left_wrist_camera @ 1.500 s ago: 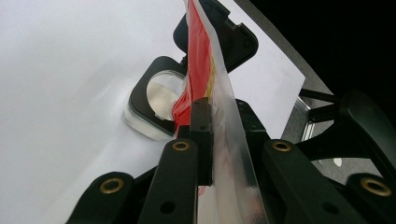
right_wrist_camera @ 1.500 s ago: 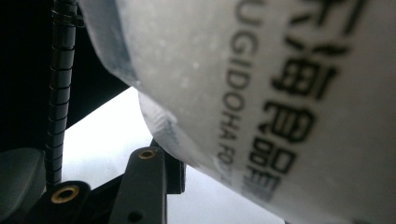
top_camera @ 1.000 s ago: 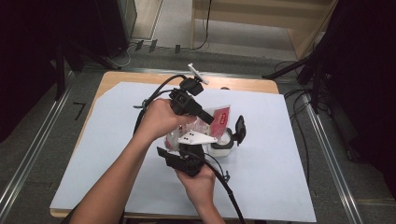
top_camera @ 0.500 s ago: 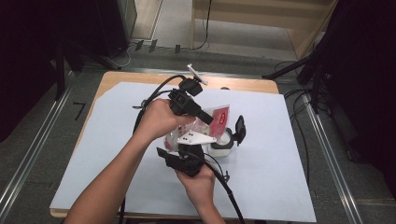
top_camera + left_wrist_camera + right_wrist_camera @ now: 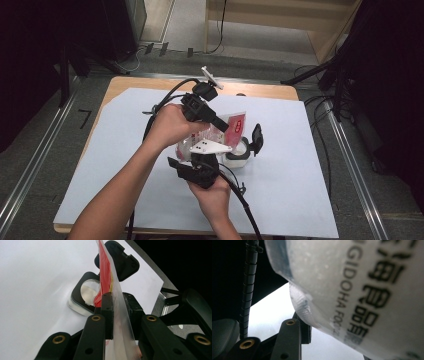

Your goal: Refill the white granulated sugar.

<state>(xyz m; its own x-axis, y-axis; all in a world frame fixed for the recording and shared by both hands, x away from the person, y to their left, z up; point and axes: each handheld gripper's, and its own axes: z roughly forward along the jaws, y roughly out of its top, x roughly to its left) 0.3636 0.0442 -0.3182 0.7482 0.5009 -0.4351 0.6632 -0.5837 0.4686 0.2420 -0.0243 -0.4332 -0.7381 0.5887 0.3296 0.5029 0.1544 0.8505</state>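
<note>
High view: I am checking against the frames from the last second and seeing no shift. Both hands are holding station and the jaws are keeping their gaps, so I am reading this as a steady hold before pouring, not a move under way. The left gripper is pinching the top of the pouch near the centre of the white sheet. The right gripper is coming up from 6 o'clock and taking the pouch's lower end. The small container is sitting on the sheet just at 4 o'clock of the pouch, and its black lid is standing flipped open at its 2 o'clock side.

Left gripper view: the left gripper is standing narrow, with its pads pressing on the pouch's clear film. The red-printed pouch is rising edge-on toward 12 o'clock. The container is lying below it at 10 o'clock and the lid at 1 o'clock. Its inside is looking pale and glossy, and I cannot tell whether anything is in it.

Right gripper view: the right gripper is sitting part closed around the pouch, whose frosty, bulging body is bearing against the visible jaw. I am judging that a hold. The contents are looking whitish through the film, and I cannot tell what they are.
</note>
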